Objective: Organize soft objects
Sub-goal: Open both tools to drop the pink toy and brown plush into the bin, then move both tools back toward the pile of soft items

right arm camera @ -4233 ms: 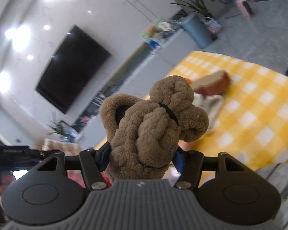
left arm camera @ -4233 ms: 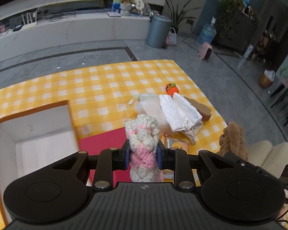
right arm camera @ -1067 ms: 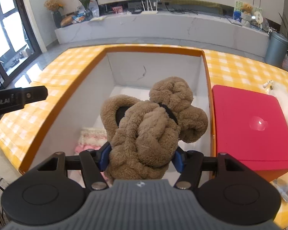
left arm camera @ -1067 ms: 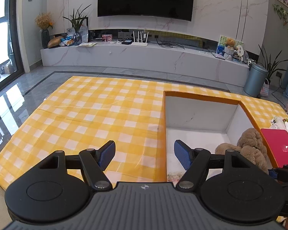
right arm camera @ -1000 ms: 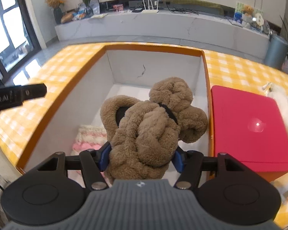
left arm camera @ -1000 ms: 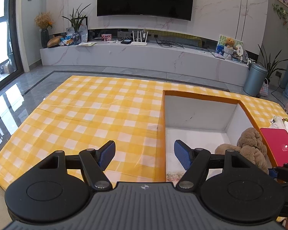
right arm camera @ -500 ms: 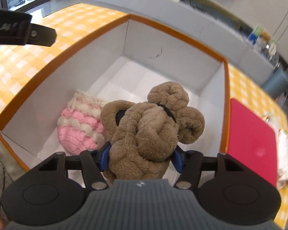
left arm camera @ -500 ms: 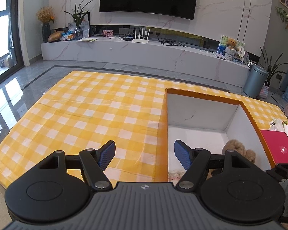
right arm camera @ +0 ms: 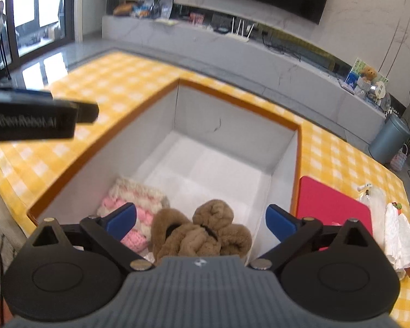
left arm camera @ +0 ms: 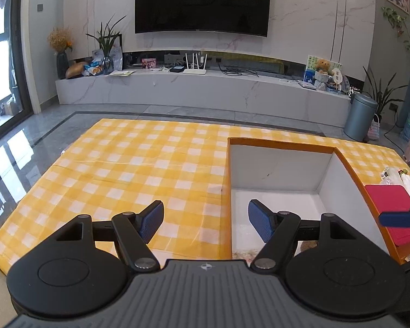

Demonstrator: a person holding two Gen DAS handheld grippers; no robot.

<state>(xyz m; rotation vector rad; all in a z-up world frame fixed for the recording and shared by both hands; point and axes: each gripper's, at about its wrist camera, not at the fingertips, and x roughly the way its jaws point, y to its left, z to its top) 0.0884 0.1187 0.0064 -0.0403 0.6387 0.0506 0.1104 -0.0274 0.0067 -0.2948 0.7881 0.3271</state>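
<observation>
My right gripper (right arm camera: 201, 220) is open above the near end of the white box with the orange rim (right arm camera: 232, 94). A brown plush scarf bundle (right arm camera: 202, 236) lies on the box floor just below the jaws, free of them. A pink and white knitted bundle (right arm camera: 135, 203) lies beside it to the left. My left gripper (left arm camera: 205, 220) is open and empty over the box's left rim (left arm camera: 228, 191) and the yellow checked cloth (left arm camera: 139, 169). White folded cloths (right arm camera: 399, 233) lie at the far right.
A red flat lid (right arm camera: 333, 209) lies right of the box, also in the left wrist view (left arm camera: 391, 205). The left gripper's body (right arm camera: 32, 117) hangs at the left. A small orange toy (right arm camera: 396, 205) sits by the cloths. The table's edge is near.
My right gripper has opened and let the brown bundle go onto the box floor, then risen. The left gripper has stayed open, nearly still.
</observation>
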